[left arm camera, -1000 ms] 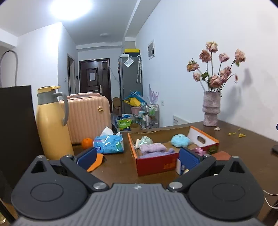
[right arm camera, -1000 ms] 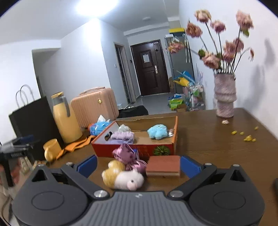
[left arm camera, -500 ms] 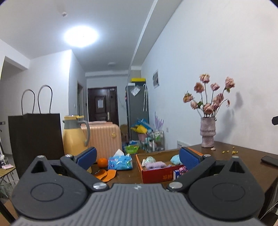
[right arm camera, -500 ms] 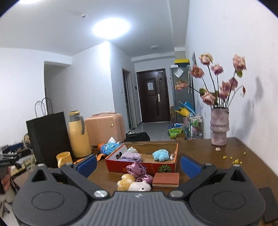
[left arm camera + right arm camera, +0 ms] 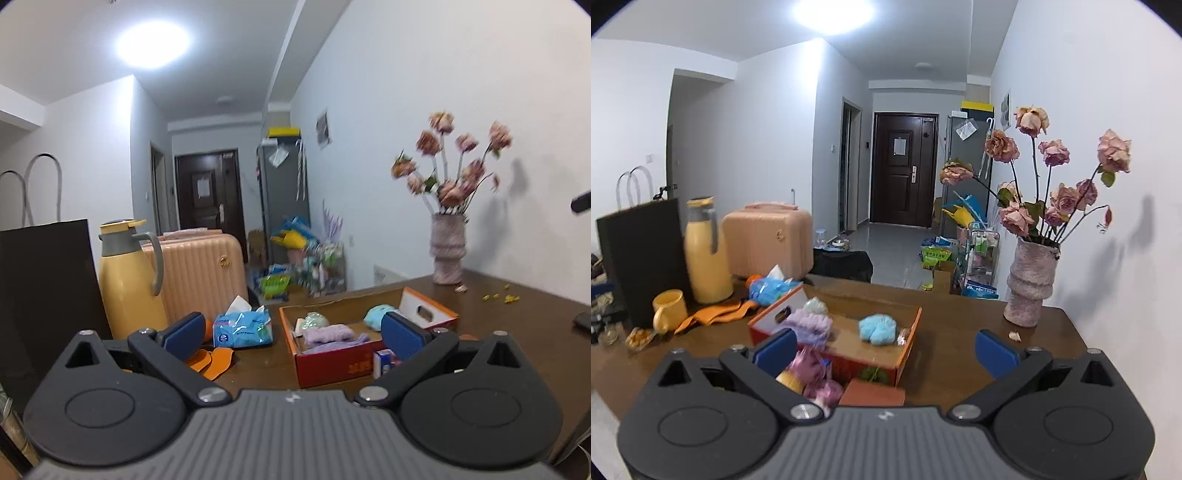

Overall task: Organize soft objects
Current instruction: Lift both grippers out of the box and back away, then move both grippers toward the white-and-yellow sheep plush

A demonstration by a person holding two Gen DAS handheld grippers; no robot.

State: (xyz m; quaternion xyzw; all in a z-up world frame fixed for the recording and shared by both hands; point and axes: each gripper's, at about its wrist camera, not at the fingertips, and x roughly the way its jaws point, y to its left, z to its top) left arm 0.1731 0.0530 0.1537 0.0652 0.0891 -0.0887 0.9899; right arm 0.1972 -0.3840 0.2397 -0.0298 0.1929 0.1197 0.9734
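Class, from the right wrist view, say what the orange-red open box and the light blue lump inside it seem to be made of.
Orange-red open box: probably cardboard, with a matte brown inner floor and thin, flat, printed walls. Light blue lump: likely plush or fluffy fabric; its surface looks fuzzy and its outline soft.

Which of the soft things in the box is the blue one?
The light blue plush, lying alone in the right part of the box. The lilac towel and the pale green puff crowd the left end.
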